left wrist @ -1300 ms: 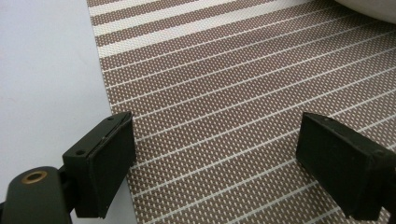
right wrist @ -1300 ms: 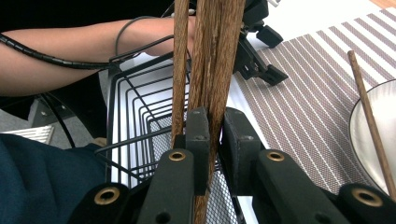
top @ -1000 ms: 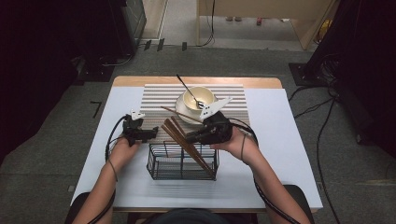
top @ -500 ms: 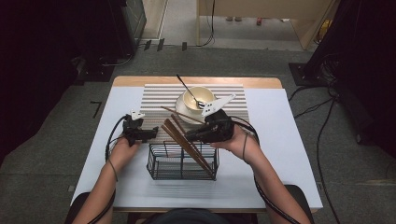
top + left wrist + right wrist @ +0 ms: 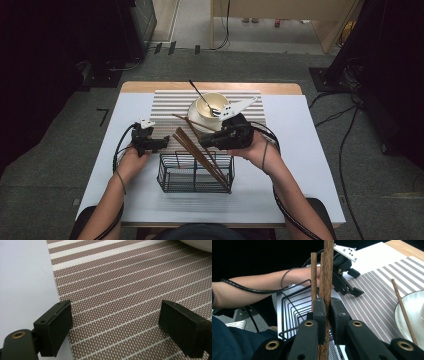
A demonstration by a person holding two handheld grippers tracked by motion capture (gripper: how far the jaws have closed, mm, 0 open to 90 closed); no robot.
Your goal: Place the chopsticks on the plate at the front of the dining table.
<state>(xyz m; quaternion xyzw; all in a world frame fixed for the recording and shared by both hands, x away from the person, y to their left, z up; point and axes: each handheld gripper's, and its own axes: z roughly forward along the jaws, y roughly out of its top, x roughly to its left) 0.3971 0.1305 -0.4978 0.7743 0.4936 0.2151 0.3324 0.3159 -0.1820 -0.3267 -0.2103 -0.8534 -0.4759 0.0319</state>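
Note:
A black wire basket [image 5: 195,173] stands near the table's front edge, with several brown chopsticks [image 5: 200,159] leaning in it, tips up to the left. My right gripper [image 5: 206,142] is over the basket's back rim, shut on one of these chopsticks [image 5: 327,287]. A second chopstick [image 5: 313,275] stands just beside the held one. My left gripper [image 5: 161,143] hovers left of the basket. Its jaws [image 5: 115,327] stand open over the striped mat [image 5: 125,290] with nothing between them. The right gripper view also shows the left gripper [image 5: 345,282] beyond the basket [image 5: 292,307].
A cream bowl [image 5: 212,104] with a spoon [image 5: 202,96] sits on a white plate [image 5: 196,123] at the back of the mat [image 5: 165,102]. One loose chopstick [image 5: 192,122] lies across the plate. White table surface [image 5: 300,150] extends to the right.
The right gripper has edged slightly toward the far side of the table with the chopstick still in it. The left gripper has stayed put.

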